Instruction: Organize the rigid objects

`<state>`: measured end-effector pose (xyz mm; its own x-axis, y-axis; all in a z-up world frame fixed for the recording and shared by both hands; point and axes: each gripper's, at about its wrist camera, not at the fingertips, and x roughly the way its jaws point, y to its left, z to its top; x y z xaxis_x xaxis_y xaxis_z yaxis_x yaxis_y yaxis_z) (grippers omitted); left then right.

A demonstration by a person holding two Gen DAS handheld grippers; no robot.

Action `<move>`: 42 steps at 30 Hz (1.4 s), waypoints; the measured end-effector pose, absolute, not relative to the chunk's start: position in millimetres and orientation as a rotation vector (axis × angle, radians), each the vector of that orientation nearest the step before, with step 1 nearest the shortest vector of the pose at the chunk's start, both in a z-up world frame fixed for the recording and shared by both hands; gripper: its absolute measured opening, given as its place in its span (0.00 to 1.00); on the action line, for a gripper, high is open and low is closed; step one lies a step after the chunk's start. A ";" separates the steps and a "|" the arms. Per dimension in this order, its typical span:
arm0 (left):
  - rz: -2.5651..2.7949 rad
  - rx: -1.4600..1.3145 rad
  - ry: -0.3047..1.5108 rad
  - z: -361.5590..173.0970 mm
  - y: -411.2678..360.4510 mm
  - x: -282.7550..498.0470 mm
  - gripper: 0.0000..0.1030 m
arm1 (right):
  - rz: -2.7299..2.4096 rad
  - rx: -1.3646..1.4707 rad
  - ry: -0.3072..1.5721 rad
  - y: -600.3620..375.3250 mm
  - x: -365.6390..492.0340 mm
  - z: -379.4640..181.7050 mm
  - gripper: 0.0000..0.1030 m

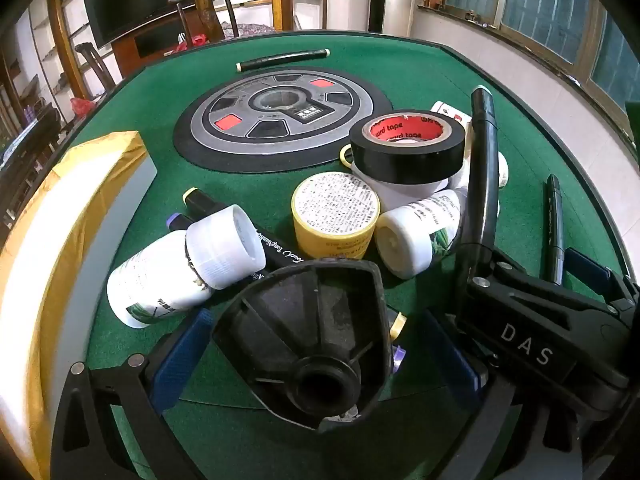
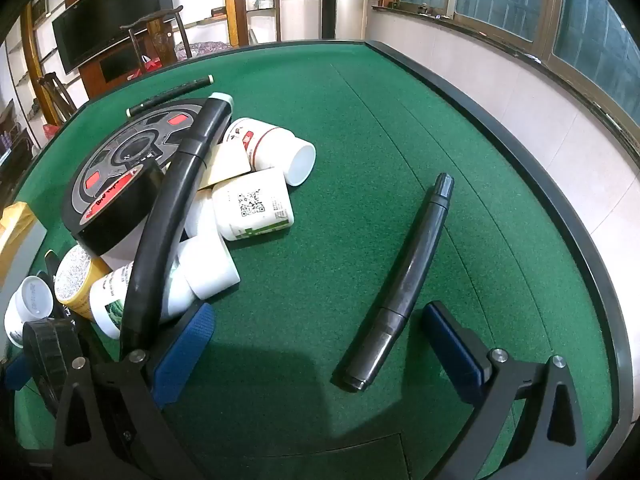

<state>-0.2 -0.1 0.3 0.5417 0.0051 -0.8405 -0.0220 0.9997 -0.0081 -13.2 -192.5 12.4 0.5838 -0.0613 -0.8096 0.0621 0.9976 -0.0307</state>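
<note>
Left gripper (image 1: 316, 344) clamps a black funnel-shaped piece (image 1: 308, 336), low over the green table (image 2: 360, 120). Right gripper (image 2: 320, 348) hangs with fingers apart, a dark marker (image 2: 404, 284) lying between them. Bottles and black tape roll (image 1: 408, 146) heaped nearby.

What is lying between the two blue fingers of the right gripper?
In the right wrist view, the lower end of a dark grey marker lies on the green felt between the open right gripper's fingers, touching neither.
</note>
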 end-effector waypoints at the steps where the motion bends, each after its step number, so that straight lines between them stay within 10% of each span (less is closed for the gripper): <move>1: 0.016 -0.018 1.000 0.1 -0.2 -0.2 0.99 | -0.071 0.003 0.958 -192.6 -13.0 12.3 1.00; 42: 0.013 -0.021 1.005 -0.9 -2.4 5.6 0.99 | -0.076 0.007 0.946 -193.0 -13.4 12.9 1.00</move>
